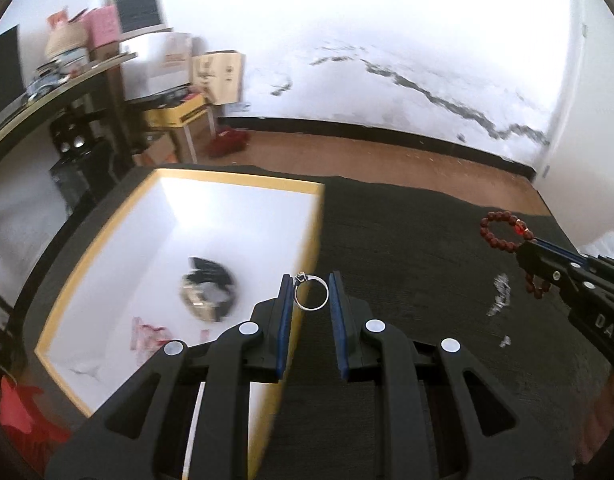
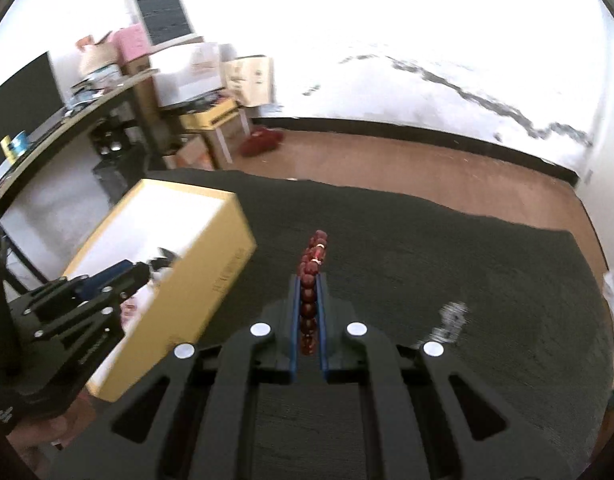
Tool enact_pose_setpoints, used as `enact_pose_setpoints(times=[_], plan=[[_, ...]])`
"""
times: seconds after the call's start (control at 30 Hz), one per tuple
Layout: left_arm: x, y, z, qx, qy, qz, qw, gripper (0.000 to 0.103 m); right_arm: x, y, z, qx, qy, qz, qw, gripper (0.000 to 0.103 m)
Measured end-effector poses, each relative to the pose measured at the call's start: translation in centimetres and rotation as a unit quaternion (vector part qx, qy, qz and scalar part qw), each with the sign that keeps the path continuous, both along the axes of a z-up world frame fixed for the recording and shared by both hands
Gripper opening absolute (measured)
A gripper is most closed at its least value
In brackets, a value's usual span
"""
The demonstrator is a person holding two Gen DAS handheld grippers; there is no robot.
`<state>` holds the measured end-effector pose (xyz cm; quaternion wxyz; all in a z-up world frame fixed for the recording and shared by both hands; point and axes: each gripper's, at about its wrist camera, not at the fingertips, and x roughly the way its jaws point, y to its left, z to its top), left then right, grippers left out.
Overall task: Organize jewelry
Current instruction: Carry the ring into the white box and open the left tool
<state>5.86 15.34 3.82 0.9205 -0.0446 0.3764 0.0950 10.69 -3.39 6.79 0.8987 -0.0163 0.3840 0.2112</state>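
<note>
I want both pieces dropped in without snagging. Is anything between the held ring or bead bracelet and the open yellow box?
Nothing visible blocks either. The left gripper holds the ring right at the yellow box rim, near wall just below. The right gripper holds the bead bracelet; only bare dark mat lies between it and the box.

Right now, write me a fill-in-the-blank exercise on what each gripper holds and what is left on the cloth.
1. The left gripper is shut on a silver ____.
2. The right gripper is shut on a bracelet of dark ____ beads.
3. The open box has a white inside and a ____ rim.
4. A silvery chain lies on the dark ____.

Missing words: ring; red; yellow; cloth
</note>
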Motion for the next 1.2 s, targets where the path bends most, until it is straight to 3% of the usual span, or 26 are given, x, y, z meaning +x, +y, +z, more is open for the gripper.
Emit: enact_pose_setpoints(times=[0.33,0.67,1.2], plan=[[-3.4,9.7,-0.1,-0.01,0.001,0.073,0.9973,0.018,-2.9,11.6,2.2,-0.001,-0.018,0.083,0.996,0.008],[-3.5,15.8,-4.6,-0.004,0.057,0.105,0.9928,0.018,-4.4,20.0,0.4,-0.007,-0.004,0.133,0.991,0.008],[-1.7,14.8,-7.3,-0.003,0.089,0.088,0.9922,0.018,-3.1,20.1,-1.5,0.007,0.018,0.12,0.993,0.008]])
